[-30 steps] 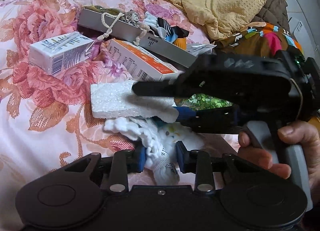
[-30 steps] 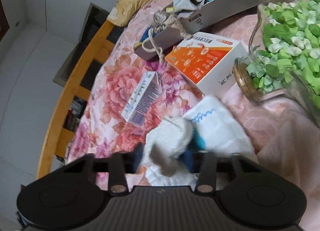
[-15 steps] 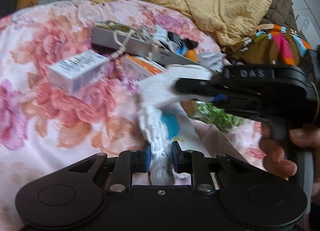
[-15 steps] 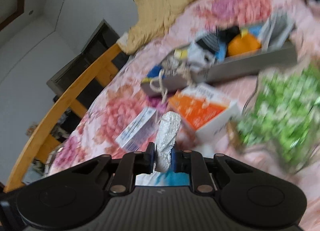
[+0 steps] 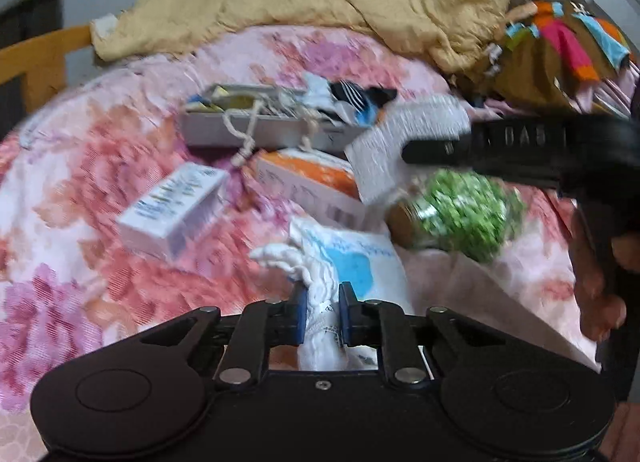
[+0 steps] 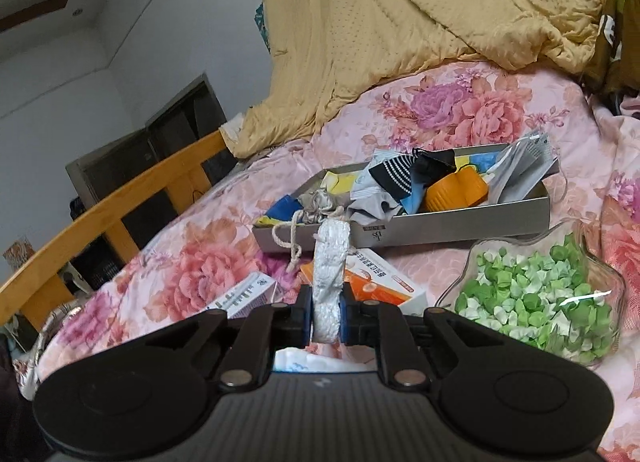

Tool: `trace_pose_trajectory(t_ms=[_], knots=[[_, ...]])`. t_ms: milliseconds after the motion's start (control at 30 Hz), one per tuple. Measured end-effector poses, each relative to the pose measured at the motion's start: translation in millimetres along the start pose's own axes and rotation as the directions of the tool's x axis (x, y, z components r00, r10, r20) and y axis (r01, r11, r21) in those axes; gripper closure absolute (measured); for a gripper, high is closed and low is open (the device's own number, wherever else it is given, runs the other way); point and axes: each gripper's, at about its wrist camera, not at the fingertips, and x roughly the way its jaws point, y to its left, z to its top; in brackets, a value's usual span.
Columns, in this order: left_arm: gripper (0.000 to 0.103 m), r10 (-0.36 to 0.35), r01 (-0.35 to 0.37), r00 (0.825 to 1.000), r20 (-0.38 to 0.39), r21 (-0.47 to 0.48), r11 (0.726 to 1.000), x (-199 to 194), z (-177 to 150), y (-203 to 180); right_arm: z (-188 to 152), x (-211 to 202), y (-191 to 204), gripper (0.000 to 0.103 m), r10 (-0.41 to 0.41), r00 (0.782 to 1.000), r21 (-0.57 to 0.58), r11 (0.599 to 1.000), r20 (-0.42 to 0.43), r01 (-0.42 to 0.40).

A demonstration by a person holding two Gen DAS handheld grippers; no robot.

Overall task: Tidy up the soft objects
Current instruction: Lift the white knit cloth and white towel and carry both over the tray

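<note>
Over pink floral bedding (image 6: 460,110), right gripper (image 6: 325,314) has just closed on white foam block (image 6: 330,262); left gripper (image 5: 322,312) (likewise) on white cloth (image 5: 320,286).

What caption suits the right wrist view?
Right gripper pinching a white foam block above a cluttered floral bedspread.

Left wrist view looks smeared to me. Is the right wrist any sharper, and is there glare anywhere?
Left wrist view: motion blur smears the white foam block and jar of green paper stars. Right wrist view: sharp, with small glints on the jar's glass; fisheye bends the bed rail.
</note>
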Motion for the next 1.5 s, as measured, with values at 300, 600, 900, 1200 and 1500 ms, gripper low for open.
trace_pose_trajectory(t_ms=[300, 600, 900, 1200, 1500], knots=[[0.081, -0.049, 0.040, 0.995, -0.085, -0.100, 0.994, 19.7, -0.4, 9.3, -0.5, 1.8, 0.8, 0.089, 0.011, 1.000, -0.008, 1.000, -0.011, -0.011], [0.090, 0.026, -0.025, 1.000, 0.005, -0.048, 0.999, 1.8, 24.7, 7.3, 3.0, -9.1, 2.6, 0.089, 0.017, 0.998, -0.031, 0.999, 0.066, -0.015], [0.090, 0.099, -0.094, 0.988, 0.115, -0.053, 0.994, -9.5, 73.7, 16.3, 24.2, -2.5, -7.7, 0.089, 0.013, 0.990, -0.025, 1.000, 0.142, -0.010], [0.090, 0.125, -0.110, 0.963, 0.237, -0.075, 0.991, 11.9, 146.7, 20.9, 67.4, 38.7, -31.5, 0.089, 0.073, 0.975, 0.025, 0.996, 0.208, -0.080], [0.090, 0.138, -0.125, 0.937, 0.321, -0.062, 0.990, 68.1, 206.0, 19.1, 93.5, 93.8, -53.4, 0.089, 0.069, 0.976, 0.093, 0.992, 0.208, -0.090]])
